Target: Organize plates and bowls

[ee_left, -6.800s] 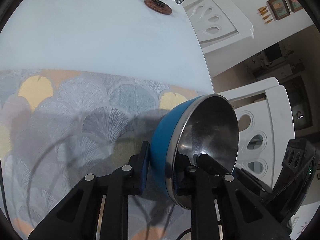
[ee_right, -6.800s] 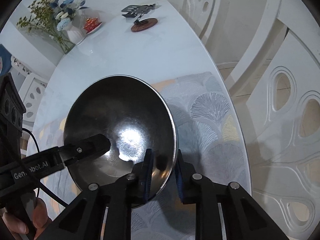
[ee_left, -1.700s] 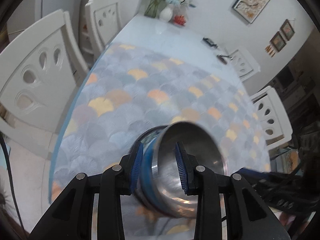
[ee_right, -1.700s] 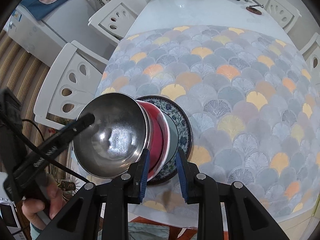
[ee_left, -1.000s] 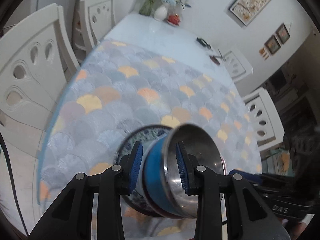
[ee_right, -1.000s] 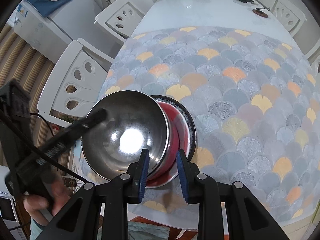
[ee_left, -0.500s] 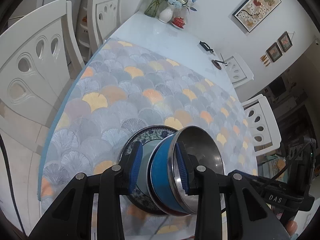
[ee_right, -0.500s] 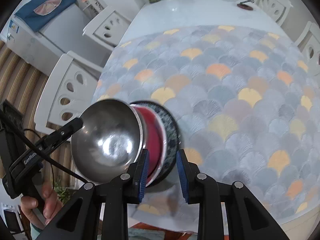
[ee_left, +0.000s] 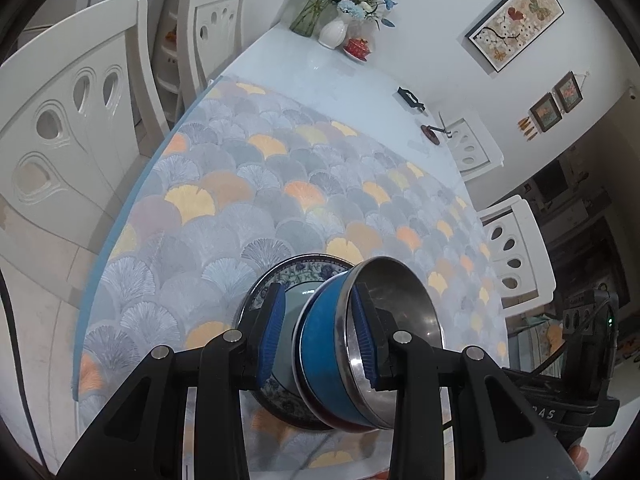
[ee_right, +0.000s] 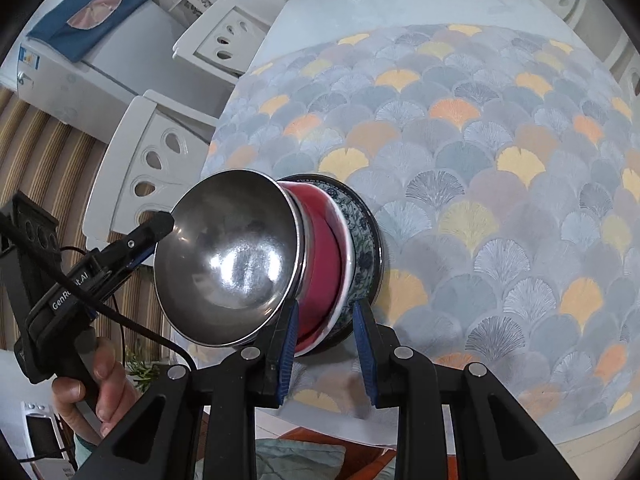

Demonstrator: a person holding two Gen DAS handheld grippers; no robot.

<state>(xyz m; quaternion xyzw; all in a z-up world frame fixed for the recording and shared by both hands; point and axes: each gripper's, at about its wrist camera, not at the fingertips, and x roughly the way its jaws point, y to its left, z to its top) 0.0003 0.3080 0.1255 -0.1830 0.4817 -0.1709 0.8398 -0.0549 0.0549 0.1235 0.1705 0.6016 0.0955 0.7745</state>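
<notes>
Two hand-held grippers meet over a stack of dishes at the near edge of a dining table (ee_left: pixel 280 64). At 6 o'clock in the left wrist view, the left gripper (ee_left: pixel 318 334) pinches the wall of a blue steel-lined bowl (ee_left: pixel 324 344), one blue pad outside, the other inside the rim. In the right wrist view, the right gripper (ee_right: pixel 325 346) has its jaws nearly together, pinching the rim of a red bowl (ee_right: pixel 324 264) at 6 o'clock. The blue bowl, its steel inside (ee_right: pixel 228 256) facing that camera, sits tilted in the red bowl, which nests in a patterned blue-and-white plate (ee_right: pixel 362 224) lying on a fan-patterned tablecloth (ee_right: pixel 480 140). A person's hand (ee_right: pixel 94 384) grips the left tool's handle at 8 o'clock. White chairs (ee_left: pixel 68 120) ring the table; a vase of flowers (ee_left: pixel 334 32) stands at its far end, toward 12 o'clock.
</notes>
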